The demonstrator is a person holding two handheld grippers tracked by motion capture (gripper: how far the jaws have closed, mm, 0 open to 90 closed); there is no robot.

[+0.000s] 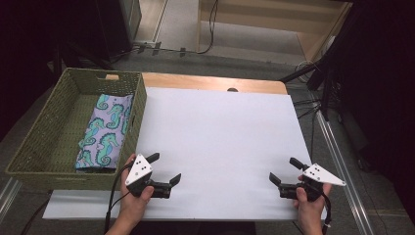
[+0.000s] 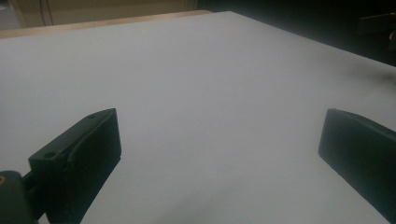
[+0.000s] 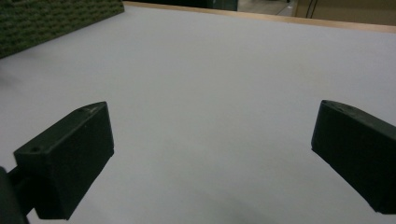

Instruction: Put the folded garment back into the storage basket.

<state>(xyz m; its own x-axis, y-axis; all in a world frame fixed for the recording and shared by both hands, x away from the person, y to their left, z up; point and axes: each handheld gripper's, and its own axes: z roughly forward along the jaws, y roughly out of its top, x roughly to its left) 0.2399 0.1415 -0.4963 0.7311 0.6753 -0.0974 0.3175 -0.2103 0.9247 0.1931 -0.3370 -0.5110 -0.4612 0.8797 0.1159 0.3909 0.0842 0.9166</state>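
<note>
Left gripper point(image 1: 165, 169): held in the left hand point(image 1: 131, 198) at the near left of the white board point(image 1: 220, 142); jaws spread wide, nothing between them; low over the board, pointing toward the middle; in the left gripper view point(image 2: 219, 140) both black jaws far apart with bare white surface between.
Right gripper point(image 1: 284, 171): held in the right hand point(image 1: 309, 205) at the near right of the board; jaws likewise wide apart and gripping nothing; pointing inward toward the left gripper; in the right gripper view point(image 3: 212, 140) bare white board between the jaws.
Gap between the two: well apart, each near its own corner of the near edge; bare board between.
Folded cloth point(image 1: 103, 131): lilac with teal seahorses; lying flat on the floor of the basket, along its right side; apart from both grippers, nearer the left one.
Basket point(image 1: 46, 142): green woven, rectangular, with a handle slot in the far wall; standing at the left end of the table, its right wall over the left edge of the board; a corner of its weave visible at upper left in the right gripper view point(image 3: 51, 23).
Table point(image 1: 210, 82): pale wood strip visible beyond the far edge of the board.
</note>
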